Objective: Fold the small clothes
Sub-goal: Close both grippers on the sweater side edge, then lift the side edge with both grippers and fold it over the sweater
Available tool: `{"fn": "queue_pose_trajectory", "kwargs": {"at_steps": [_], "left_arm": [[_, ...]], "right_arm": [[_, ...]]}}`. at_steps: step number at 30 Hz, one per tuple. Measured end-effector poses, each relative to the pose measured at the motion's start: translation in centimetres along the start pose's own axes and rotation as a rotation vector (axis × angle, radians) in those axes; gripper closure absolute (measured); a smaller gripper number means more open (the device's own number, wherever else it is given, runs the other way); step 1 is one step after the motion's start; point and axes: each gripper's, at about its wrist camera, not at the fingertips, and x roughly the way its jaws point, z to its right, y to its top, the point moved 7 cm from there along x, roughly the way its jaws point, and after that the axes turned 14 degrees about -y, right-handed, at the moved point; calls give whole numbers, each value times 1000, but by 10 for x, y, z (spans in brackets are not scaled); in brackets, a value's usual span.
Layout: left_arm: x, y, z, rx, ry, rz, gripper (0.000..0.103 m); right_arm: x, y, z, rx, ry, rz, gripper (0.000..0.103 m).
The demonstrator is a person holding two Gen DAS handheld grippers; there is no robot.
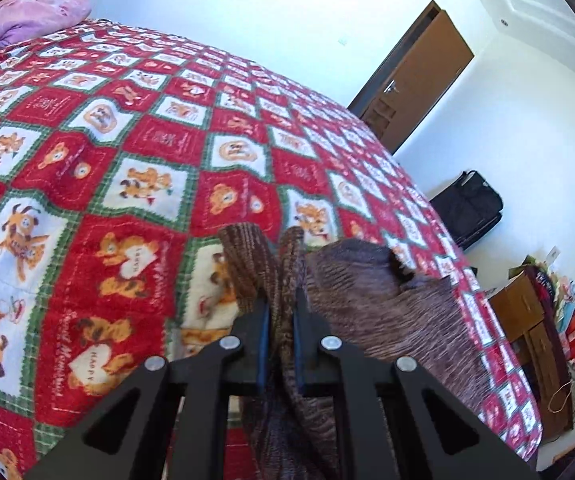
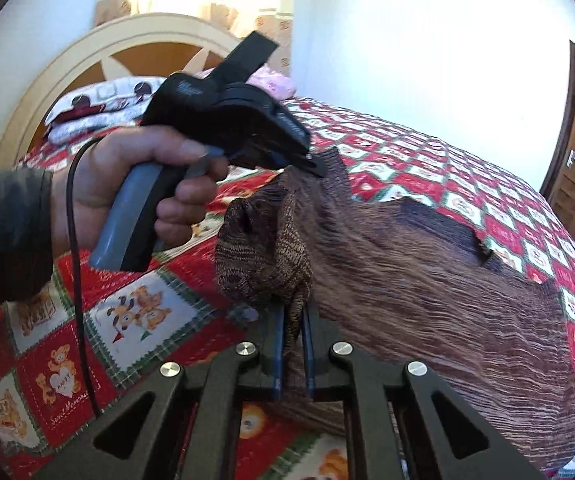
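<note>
A brown knitted garment (image 1: 387,304) lies partly on the bed, its near edge lifted by both grippers. My left gripper (image 1: 281,312) is shut on a bunched edge of it; in the right wrist view the left gripper (image 2: 315,166) pinches the garment's far corner, held in a person's hand. My right gripper (image 2: 292,328) is shut on another bunched corner of the garment (image 2: 427,272), which hangs in folds above the fingers and spreads to the right over the quilt.
The bed carries a red, white and green teddy-bear quilt (image 1: 127,160). A purple pillow (image 1: 35,12) and a cream headboard (image 2: 87,56) are at its head. A brown door (image 1: 419,76), black bag (image 1: 467,208) and a cluttered wooden cabinet (image 1: 539,340) stand beyond the bed.
</note>
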Motion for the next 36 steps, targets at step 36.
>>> {"fn": "queue_pose_trajectory", "kwargs": {"at_steps": [36], "left_arm": [[150,-3,183,163,-163,-130,93]], "right_arm": [[-51,-57,223,435,-155,-39,97]]}}
